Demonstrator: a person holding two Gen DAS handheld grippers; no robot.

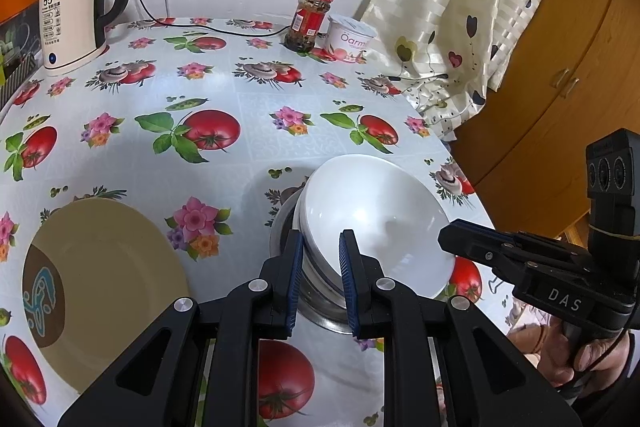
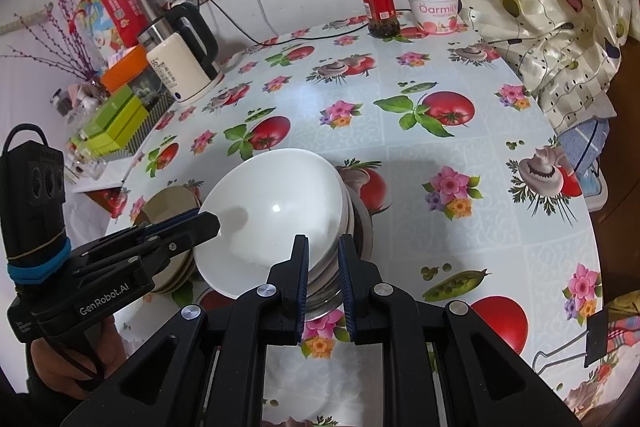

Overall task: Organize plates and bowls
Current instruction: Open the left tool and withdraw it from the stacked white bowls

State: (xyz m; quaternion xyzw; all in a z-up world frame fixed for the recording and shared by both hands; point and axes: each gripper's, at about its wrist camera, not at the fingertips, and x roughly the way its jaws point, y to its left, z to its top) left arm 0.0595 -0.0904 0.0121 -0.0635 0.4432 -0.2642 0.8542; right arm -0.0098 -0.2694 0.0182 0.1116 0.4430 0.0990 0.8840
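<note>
Left wrist: white bowl's (image 1: pixel 372 223) rim sits clamped in left hand-held gripper (image 1: pixel 320 267).

Right gripper (image 2: pixel 323 269) clamped on the rim of a white bowl (image 2: pixel 276 215) atop a nested bowl stack.
Stack sits in a steel bowl (image 2: pixel 362 227) on the floral tablecloth (image 2: pixel 460 227). Left gripper (image 2: pixel 208 221), hand-held, nips the bowl's opposite rim; jaws nearly closed. Tan plates (image 2: pixel 168 203) stacked just behind it. Far side: kettle (image 2: pixel 180 71), red-lidded jar (image 2: pixel 378 5), yogurt tub (image 2: pixel 434 9). Curtain (image 2: pixel 552 7) at right, binder clip (image 2: pixel 576 347) on the table edge.
</note>
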